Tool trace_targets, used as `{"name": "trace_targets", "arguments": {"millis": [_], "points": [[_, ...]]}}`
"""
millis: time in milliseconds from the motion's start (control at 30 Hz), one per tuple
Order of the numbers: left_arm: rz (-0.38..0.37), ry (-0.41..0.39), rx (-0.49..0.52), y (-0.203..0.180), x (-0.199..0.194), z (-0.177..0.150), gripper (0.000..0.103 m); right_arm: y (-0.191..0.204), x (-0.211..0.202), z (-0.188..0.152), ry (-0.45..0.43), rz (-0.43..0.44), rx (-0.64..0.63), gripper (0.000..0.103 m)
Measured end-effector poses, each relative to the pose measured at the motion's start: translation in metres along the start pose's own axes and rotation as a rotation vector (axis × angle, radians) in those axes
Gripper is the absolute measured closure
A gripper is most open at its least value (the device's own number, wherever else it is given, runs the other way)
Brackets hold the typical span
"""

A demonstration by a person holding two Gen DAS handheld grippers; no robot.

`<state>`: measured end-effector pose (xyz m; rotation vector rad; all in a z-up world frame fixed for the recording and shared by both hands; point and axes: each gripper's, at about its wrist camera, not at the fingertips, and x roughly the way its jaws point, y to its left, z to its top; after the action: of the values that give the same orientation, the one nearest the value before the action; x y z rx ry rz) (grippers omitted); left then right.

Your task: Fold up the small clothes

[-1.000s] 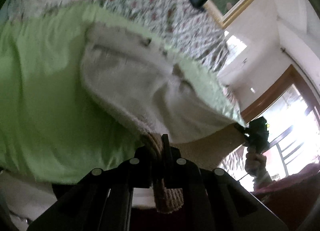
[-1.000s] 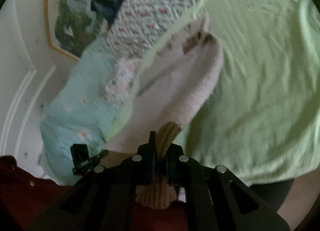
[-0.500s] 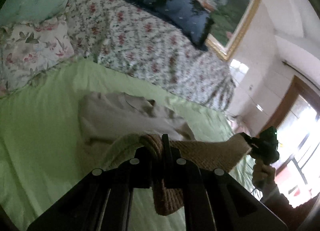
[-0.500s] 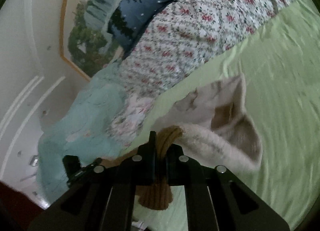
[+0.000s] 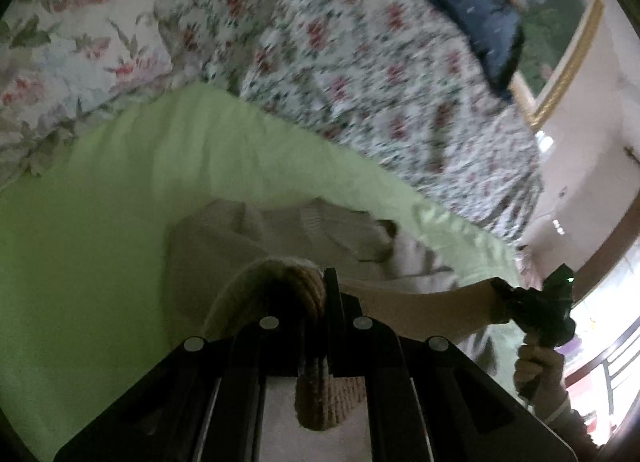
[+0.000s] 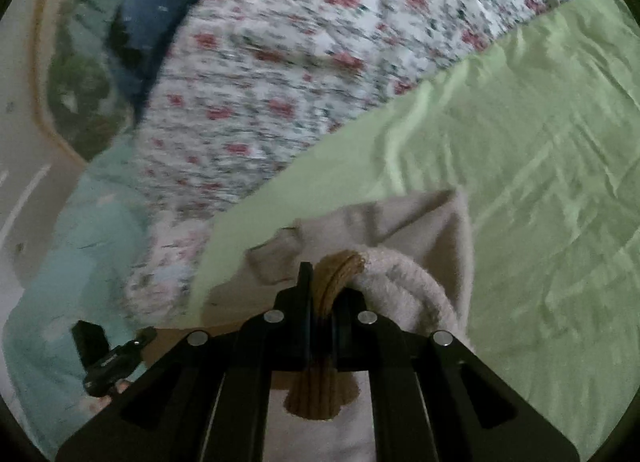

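A small beige fleece garment (image 5: 280,238) with brown ribbed trim lies partly on the green bedsheet (image 5: 100,230). My left gripper (image 5: 320,294) is shut on one brown ribbed corner of it. My right gripper (image 6: 320,294) is shut on the other brown ribbed corner; it also shows at the right of the left wrist view (image 5: 536,310). The garment's edge (image 5: 420,302) is stretched between the two grippers, and its far part (image 6: 400,222) rests folded on the sheet. The left gripper shows at the lower left of the right wrist view (image 6: 112,358).
A floral quilt (image 5: 380,74) lies along the far side of the green sheet. A floral pillow (image 5: 72,46) and a dark blue pillow (image 5: 472,2) lie beyond. A framed painting (image 5: 560,22) hangs on the wall. A pale blue blanket (image 6: 68,262) lies at the left.
Both grippers have carried the held edge forward over the garment and lowered it. The garment, hanging spread out a second ago, now lies doubled on the sheet.
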<state>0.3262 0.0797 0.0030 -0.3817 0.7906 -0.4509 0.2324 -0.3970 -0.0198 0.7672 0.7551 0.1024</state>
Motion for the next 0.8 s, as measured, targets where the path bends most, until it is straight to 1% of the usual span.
{"name": "trace_targets", "arguments": {"millis": [100,167,200,233,300,367,433,467,500,533,567,600,633,700,733,767,800], "points": [[0.026,0.052,-0.032,0.018,0.031,-0.002,0.097,-0.018,0.023,0.001,0.016,-0.043,0.034,0.095],[0.063,0.106,-0.055,0.030,0.053,-0.006,0.095,-0.027,0.038,-0.001,0.038,-0.082,0.045,0.094],[0.068,0.140,-0.077,0.036,0.062,-0.011,0.094,-0.033,0.045,-0.002,0.052,-0.097,0.060,0.092],[0.058,0.152,-0.092,0.039,0.062,-0.014,0.091,-0.037,0.047,-0.004,0.058,-0.106,0.070,0.091],[0.012,0.155,-0.106,0.036,0.052,-0.025,0.080,-0.043,0.044,-0.007,0.064,-0.134,0.102,0.087],[0.002,0.150,-0.074,0.022,0.038,-0.039,0.058,-0.040,0.028,-0.011,0.028,-0.135,0.111,0.085],[-0.035,0.159,-0.037,0.001,0.031,-0.058,0.052,-0.026,0.001,-0.022,-0.049,-0.134,0.059,0.085],[-0.058,0.172,-0.015,-0.011,0.029,-0.067,0.050,-0.019,-0.005,-0.027,-0.065,-0.127,0.034,0.084],[-0.071,0.182,0.002,-0.019,0.030,-0.073,0.050,-0.007,-0.008,-0.037,-0.061,-0.093,-0.009,0.083],[-0.091,0.203,0.034,-0.034,0.035,-0.082,0.050,0.005,-0.005,-0.047,-0.025,-0.056,-0.051,0.083],[-0.112,0.232,0.068,-0.047,0.043,-0.088,0.050,0.019,0.005,-0.058,0.044,-0.019,-0.109,0.083],[-0.119,0.248,0.088,-0.054,0.047,-0.090,0.050,0.030,0.017,-0.069,0.117,-0.001,-0.165,0.083],[-0.097,0.266,0.134,-0.064,0.056,-0.092,0.050,0.043,0.033,-0.081,0.201,-0.001,-0.236,0.083],[-0.045,0.273,0.203,-0.074,0.066,-0.087,0.050,0.056,0.057,-0.093,0.304,-0.006,-0.335,0.083],[-0.018,0.281,0.233,-0.075,0.073,-0.081,0.050,0.061,0.069,-0.094,0.338,-0.024,-0.385,0.083],[-0.006,0.288,0.244,-0.074,0.078,-0.075,0.052,0.061,0.078,-0.090,0.349,-0.044,-0.411,0.083],[0.009,0.291,0.255,-0.070,0.084,-0.067,0.054,0.059,0.084,-0.082,0.347,-0.053,-0.414,0.086]]}}
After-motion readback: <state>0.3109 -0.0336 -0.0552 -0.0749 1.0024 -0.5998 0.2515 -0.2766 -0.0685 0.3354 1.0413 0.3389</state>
